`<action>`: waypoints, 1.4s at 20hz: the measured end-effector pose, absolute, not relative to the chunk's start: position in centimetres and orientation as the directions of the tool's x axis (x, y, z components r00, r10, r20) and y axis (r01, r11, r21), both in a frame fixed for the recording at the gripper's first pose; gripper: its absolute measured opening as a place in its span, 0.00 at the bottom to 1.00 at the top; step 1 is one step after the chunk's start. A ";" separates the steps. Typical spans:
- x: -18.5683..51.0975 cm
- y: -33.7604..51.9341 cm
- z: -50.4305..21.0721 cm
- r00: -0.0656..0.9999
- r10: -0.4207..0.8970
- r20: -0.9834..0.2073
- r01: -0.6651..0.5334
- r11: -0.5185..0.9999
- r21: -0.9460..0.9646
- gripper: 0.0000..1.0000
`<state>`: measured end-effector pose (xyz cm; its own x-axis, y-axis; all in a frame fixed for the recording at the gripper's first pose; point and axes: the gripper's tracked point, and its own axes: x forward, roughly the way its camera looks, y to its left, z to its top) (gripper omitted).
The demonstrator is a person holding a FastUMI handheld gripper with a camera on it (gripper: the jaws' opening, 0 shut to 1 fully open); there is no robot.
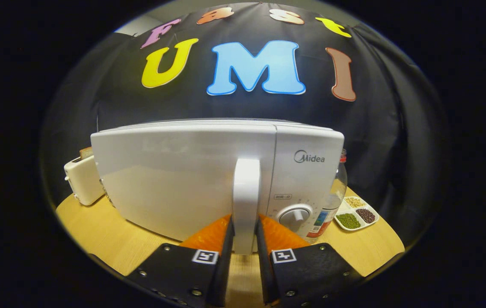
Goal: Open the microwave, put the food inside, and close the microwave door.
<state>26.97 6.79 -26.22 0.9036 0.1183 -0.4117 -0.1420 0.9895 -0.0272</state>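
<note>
White microwave [183, 179] stands on the wooden desk [110, 239], door closed; the hand-held gripper [246, 233] is clenched on its upright door handle [246, 192], one finger each side. Toaster [81, 179] left, bottle [333, 201] and sectioned bean dish [356, 214] right

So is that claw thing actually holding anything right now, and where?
Yes. The gripper is closed on the microwave door's upright handle, one finger on each side of its lower end.

tool [245, 239], square coded markers, round screws
</note>
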 end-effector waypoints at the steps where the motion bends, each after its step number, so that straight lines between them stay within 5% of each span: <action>1: 26.7 7.0 -26.2 0.901 0.118 -0.417 -0.141 0.990 -0.024 0.31; 7: 26.8 6.8 -26.4 0.896 0.113 -0.430 -0.133 0.991 -0.018 0.12; 28: 18.0 8.7 -25.5 0.865 0.144 -0.481 -0.182 0.983 -0.033 0.11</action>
